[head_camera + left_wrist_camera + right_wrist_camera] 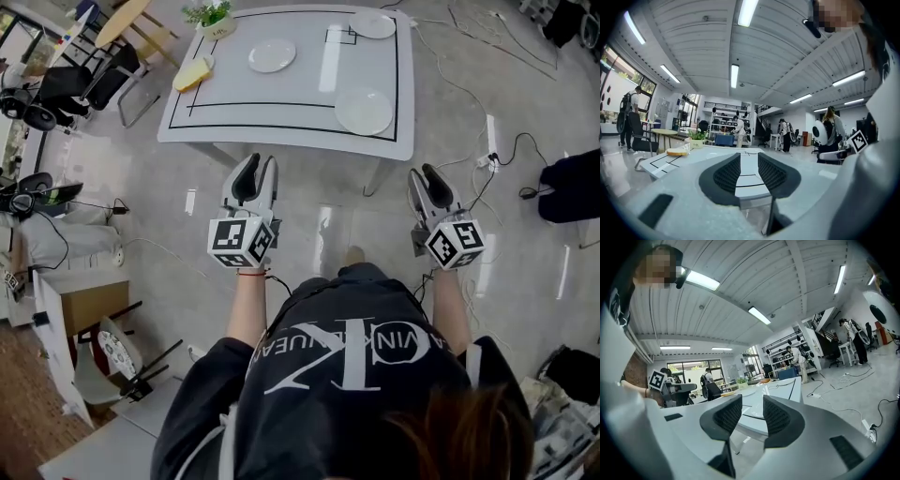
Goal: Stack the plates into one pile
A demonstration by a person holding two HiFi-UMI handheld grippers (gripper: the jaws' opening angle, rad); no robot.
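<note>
Three white plates lie apart on the white table (216, 117): one at the back middle (273, 55), one at the front right (365, 111), one at the far right corner (373, 25). Both grippers hover over the floor short of the table's near edge and point toward it. My left gripper (260, 161) is open with nothing between its fingers; the left gripper view shows the table top (693, 157) through the gap of the left gripper (749, 157). My right gripper (422, 171) is open and empty too, and between the jaws of the right gripper (752, 401) the table edge (783, 390) shows.
A yellow block (194, 73) and a potted plant (214, 17) sit at the table's left back. Cables and a power strip (491, 136) lie on the floor to the right. Chairs (94, 80) and a cardboard box (89, 305) stand to the left. People move about in the room behind.
</note>
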